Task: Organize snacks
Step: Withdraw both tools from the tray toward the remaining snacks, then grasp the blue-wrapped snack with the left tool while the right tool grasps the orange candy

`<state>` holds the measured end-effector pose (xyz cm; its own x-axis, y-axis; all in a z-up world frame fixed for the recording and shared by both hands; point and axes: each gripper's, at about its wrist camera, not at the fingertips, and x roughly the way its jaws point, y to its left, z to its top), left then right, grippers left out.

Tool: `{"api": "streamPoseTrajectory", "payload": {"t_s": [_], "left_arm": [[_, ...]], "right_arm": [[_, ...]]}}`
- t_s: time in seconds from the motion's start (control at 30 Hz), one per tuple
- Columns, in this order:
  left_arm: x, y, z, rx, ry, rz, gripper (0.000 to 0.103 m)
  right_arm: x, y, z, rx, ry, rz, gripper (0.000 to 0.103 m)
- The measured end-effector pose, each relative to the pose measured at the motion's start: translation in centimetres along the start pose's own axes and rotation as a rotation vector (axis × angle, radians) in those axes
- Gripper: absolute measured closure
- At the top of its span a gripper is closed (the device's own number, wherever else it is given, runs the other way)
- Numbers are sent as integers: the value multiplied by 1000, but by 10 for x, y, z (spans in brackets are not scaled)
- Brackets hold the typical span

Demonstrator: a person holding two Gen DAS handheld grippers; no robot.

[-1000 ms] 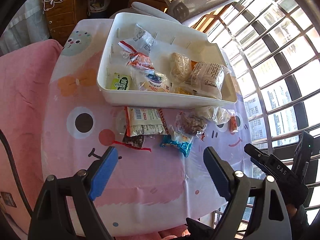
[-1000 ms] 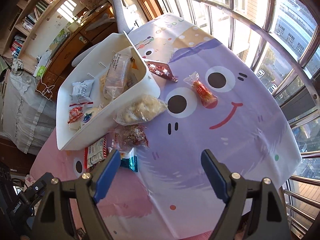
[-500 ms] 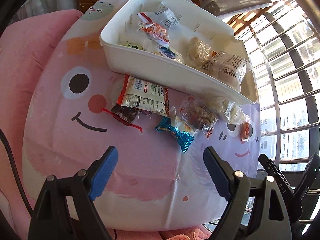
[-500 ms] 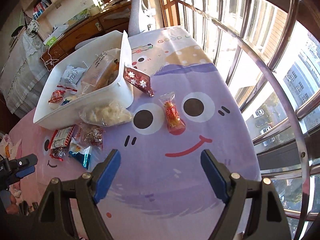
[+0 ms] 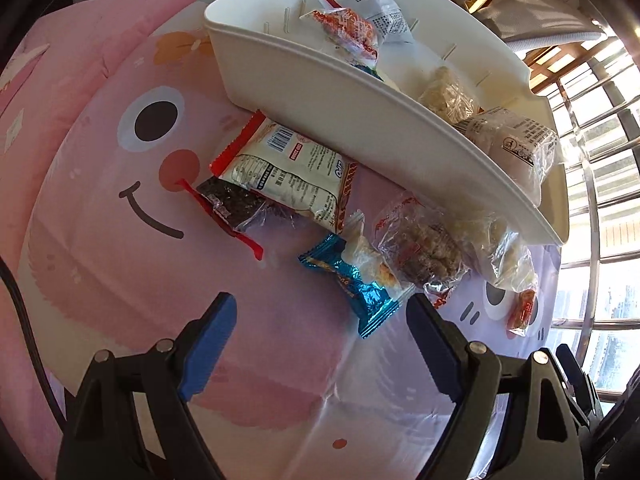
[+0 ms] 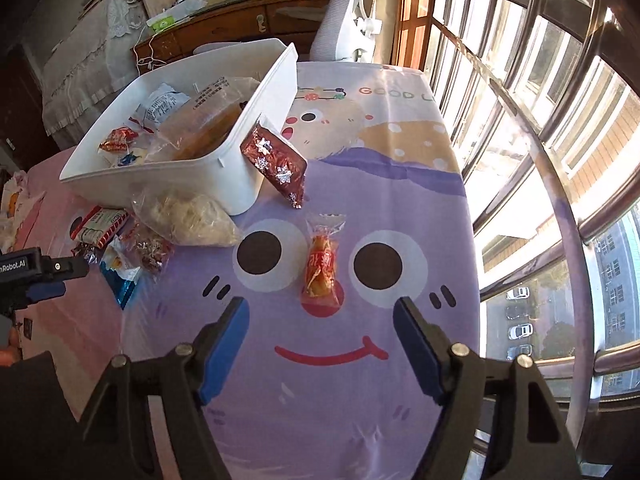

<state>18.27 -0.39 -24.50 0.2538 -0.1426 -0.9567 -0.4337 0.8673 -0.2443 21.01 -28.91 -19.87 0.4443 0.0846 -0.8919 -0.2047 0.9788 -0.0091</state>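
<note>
While the white bin [image 6: 236, 184] holds several snacks, loose packets lie beside it on the cartoon tablecloth [image 6: 360, 400]. Right gripper [image 6: 320, 320]: empty, jaws just narrowing, poised above the orange candy [image 6: 321, 268]. Left gripper [image 5: 320, 320]: spread wide, empty, near the blue wrapper [image 5: 352, 284]. Risk: slick film slipping; neighbouring packets dragged along.

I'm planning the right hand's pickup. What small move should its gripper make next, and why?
Probably lower the right gripper forward over the orange snack until its jaws straddle it. The snack lies alone on the cloth just beyond the fingertips, outside the white bin. The jaws have just been closing a little, but nothing is between them yet.
</note>
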Motion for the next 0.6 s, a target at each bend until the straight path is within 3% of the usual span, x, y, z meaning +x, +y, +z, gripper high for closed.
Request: {"api": "streamPoseTrajectory", "payload": {"t_s": [0.43, 0.6], "left_arm": [[35, -6, 10, -107, -10, 59, 30], [45, -16, 18, -90, 3, 86, 45]], "right_arm": [[32, 8, 2, -137, -17, 9, 50], [45, 5, 5, -134, 6, 20, 55]]}}
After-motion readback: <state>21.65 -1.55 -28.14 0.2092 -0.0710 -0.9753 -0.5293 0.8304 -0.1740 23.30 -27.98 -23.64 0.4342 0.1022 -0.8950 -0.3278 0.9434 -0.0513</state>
